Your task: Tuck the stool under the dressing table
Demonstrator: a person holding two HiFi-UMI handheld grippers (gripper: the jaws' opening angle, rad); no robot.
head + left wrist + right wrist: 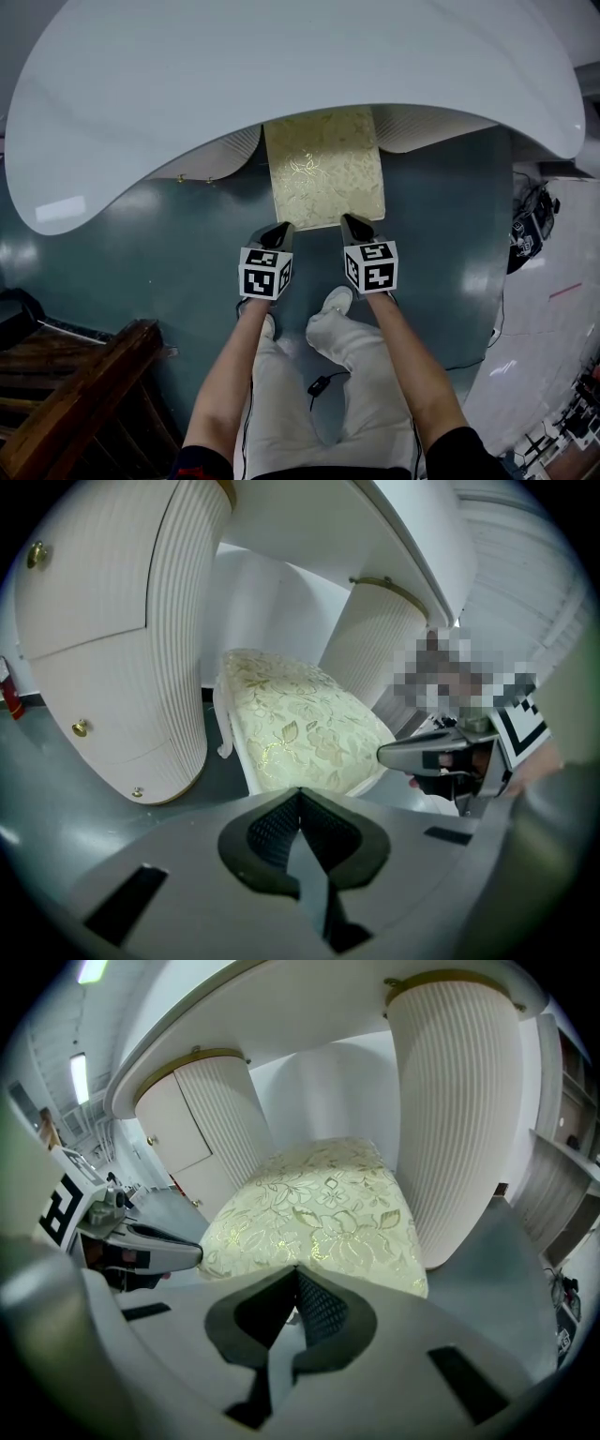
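Fingers [272, 832] of left gripper [278, 231] and right gripper [357, 225] pressed together, empty | stool [325, 169] directly ahead, at the tips | long axis points under dressing table [281, 84].

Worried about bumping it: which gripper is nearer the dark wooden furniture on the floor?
Left. The left gripper sits right of the wooden furniture; the right gripper lies farther right, beyond it.

Gold-floral cushioned stool [325, 167] sits partly under the white dressing table [281, 75].
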